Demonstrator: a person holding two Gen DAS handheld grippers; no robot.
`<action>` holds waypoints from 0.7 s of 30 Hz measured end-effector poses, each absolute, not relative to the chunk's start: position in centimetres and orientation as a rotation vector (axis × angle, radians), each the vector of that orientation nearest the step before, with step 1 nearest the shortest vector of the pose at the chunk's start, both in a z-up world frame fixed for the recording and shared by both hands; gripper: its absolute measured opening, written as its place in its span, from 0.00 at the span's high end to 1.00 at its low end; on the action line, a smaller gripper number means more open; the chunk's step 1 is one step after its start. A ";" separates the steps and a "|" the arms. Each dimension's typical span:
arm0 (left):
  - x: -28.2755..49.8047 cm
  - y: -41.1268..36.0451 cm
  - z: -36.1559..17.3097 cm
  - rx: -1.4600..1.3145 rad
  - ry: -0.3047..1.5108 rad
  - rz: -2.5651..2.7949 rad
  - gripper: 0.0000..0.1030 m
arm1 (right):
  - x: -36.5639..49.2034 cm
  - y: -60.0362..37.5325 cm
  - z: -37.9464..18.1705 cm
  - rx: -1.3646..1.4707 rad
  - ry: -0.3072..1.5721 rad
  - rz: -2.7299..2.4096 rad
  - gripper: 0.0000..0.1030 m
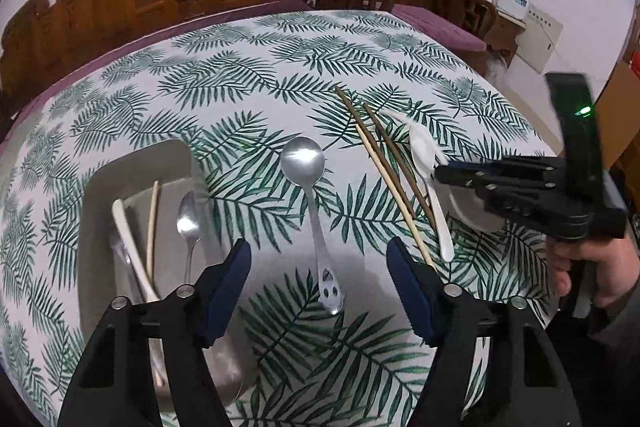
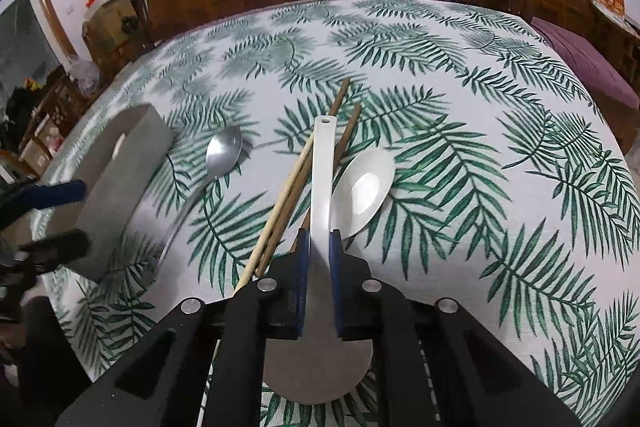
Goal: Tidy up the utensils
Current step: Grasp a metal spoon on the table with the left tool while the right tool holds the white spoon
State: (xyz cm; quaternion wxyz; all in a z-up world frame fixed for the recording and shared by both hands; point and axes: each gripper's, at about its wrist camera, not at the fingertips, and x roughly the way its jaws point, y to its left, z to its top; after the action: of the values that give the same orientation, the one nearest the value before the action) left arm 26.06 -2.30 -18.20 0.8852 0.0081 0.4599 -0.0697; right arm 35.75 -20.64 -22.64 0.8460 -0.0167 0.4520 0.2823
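The right gripper (image 2: 318, 247) is clamped on the handle of a white plastic spoon (image 2: 322, 163), lifted above the chopsticks (image 2: 288, 195), with a second white spoon (image 2: 366, 189) just right of it on the desk (image 2: 500, 131). The left gripper (image 1: 318, 269) hangs wide open and holds nothing, over the handle of a large metal spoon (image 1: 306, 167). At near left, a grey tray (image 1: 96, 195) holds 1 white spoon, 1 chopstick and 1 small metal spoon (image 1: 188, 223).
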 end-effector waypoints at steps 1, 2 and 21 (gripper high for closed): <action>26.4 -2.4 -18.4 0.020 0.962 -0.146 0.40 | 35.8 -20.9 -22.4 -0.024 0.947 0.594 0.89; 26.8 -2.5 -18.6 0.022 0.967 -0.146 0.43 | 35.9 -21.2 -22.2 -0.013 0.939 0.593 0.89; 33.5 -4.3 -23.4 0.094 1.139 -0.070 0.87 | 36.3 -21.8 -21.9 0.014 0.920 0.596 0.89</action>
State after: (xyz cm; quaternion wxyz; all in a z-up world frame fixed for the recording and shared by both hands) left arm 33.48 -4.31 -23.36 0.8406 0.0442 0.5388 -0.0332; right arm 36.27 -21.78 -21.92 0.8535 0.0068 0.4375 0.2831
